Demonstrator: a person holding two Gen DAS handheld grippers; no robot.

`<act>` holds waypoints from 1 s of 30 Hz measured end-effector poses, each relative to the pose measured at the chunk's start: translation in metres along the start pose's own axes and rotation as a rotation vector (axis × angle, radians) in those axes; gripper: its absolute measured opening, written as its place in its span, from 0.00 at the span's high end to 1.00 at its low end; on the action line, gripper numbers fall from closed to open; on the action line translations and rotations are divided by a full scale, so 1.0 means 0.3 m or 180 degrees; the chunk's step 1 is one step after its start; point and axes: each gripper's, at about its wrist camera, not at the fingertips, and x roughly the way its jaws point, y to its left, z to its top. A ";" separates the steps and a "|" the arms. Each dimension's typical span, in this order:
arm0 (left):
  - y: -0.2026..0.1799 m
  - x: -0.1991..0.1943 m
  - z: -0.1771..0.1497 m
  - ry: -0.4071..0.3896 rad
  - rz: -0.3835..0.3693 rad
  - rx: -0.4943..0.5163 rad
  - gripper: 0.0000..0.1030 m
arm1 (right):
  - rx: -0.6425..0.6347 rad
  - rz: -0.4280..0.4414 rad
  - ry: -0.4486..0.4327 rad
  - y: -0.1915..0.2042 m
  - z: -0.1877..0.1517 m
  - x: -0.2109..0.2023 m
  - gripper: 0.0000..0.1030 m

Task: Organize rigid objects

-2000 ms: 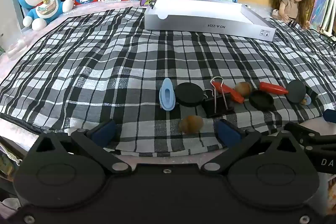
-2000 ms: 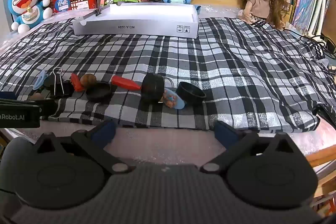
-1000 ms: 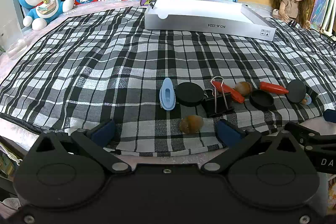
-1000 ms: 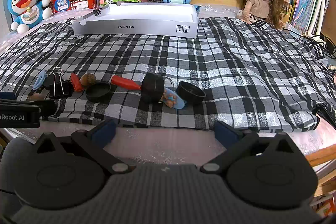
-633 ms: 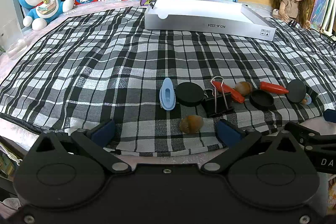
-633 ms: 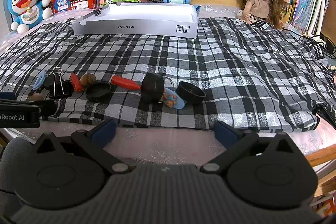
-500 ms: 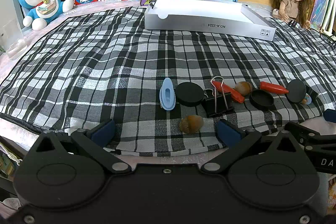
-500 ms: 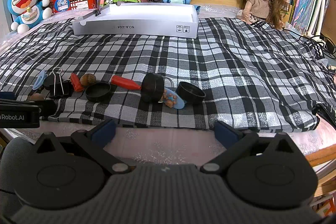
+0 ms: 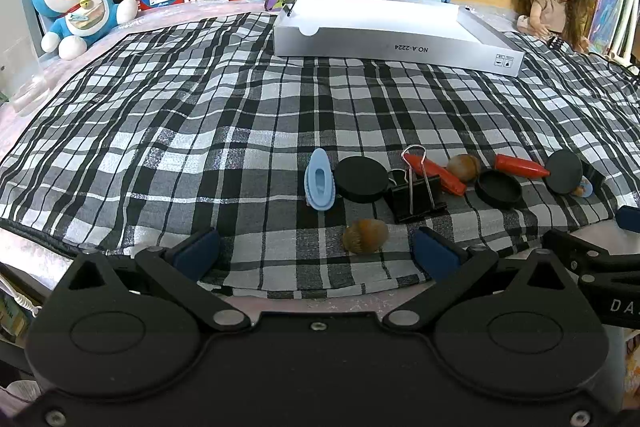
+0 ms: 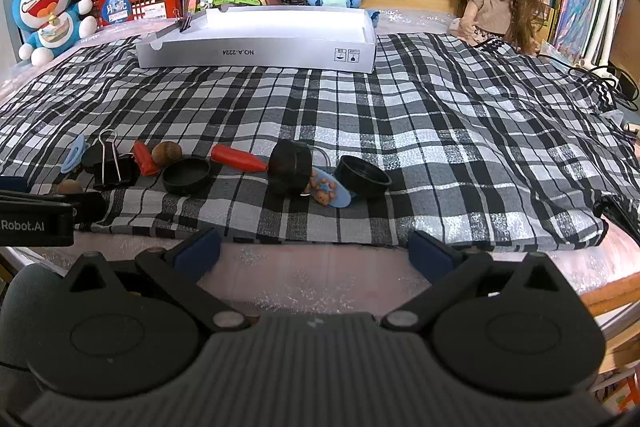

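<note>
Plaid cloth (image 9: 200, 131) separates small clutter from white tray (image 9: 384, 31), plush toys behind.

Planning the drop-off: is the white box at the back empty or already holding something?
Looks empty: the white box shows only bare white floor in the right wrist view, though its front wall hides the nearest strip.

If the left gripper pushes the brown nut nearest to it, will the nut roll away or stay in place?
The brown nut looks rounded and smooth, so a sideways push would probably roll it. The plaid cloth under it is soft and slightly wrinkled, which may stop it soon. It looks small and hard, so the open left gripper might squeeze it out unless centred.
</note>
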 end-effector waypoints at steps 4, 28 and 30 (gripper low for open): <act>0.001 0.001 0.001 0.0014 -0.0004 0.0011 0.00 | 0.0021 -0.0037 -0.0027 0.004 -0.003 0.001 0.00; 0.007 -0.026 0.009 -0.0040 -0.0079 -0.0038 0.13 | 0.0127 0.0124 -0.0275 -0.012 0.002 -0.041 0.00; 0.014 -0.040 0.014 -0.0068 -0.0119 -0.0052 0.20 | 0.0137 0.0141 -0.0377 -0.016 0.014 -0.057 0.01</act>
